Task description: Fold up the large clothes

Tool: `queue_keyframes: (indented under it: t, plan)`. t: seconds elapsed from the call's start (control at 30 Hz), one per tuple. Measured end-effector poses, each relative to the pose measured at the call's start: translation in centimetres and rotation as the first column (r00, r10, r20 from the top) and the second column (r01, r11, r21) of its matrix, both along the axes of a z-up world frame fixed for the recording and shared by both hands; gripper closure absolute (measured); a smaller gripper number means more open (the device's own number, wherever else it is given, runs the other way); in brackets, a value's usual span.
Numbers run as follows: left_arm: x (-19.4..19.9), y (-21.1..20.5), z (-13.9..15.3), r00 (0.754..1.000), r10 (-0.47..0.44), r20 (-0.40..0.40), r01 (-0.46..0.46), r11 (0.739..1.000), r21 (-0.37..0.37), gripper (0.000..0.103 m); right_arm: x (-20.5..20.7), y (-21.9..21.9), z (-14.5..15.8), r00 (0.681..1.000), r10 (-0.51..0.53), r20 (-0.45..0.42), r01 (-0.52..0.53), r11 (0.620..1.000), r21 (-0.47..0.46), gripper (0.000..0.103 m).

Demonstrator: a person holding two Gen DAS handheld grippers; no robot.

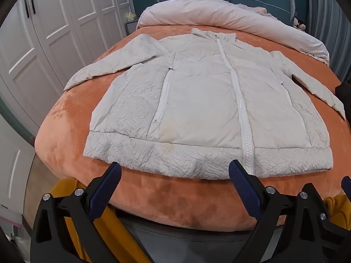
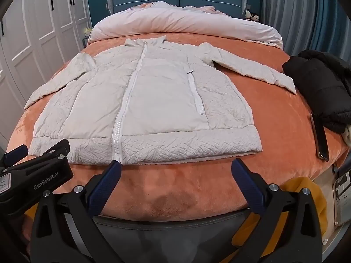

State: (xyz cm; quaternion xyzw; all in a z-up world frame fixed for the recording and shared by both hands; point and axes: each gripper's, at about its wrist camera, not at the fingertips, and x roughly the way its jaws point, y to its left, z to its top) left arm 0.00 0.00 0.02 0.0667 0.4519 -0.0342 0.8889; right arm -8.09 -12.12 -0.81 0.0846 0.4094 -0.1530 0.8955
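One orange bed (image 1: 153, 199), white wardrobes (image 1: 54, 22)

White puffer jacket (image 1: 204, 100) flat on orange blanket (image 1: 65, 118), zipped (sleeves spread).

The black coat (image 2: 320, 87) is cut off by the right edge; 2 small toys (image 2: 252, 15) by the headboard are too small to identify.

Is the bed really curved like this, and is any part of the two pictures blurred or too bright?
Left wrist view: fisheye bends the orange plush bedspread into a dome; the white padded zip jacket is sharp, evenly lit. Right wrist view: same bending, dark corners, no glare; the black puffy garment loses detail.
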Motion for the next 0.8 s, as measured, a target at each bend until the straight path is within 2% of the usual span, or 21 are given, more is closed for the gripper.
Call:
queue_keyframes:
  t: [0.8]
  plan:
    - [0.2,0.1,1.1,1.0,0.01,0.023,-0.01,1.0,-0.009,0.008,-0.1,0.3,1.0,1.0,0.007,0.022,-0.007,1.0,-0.01,0.005]
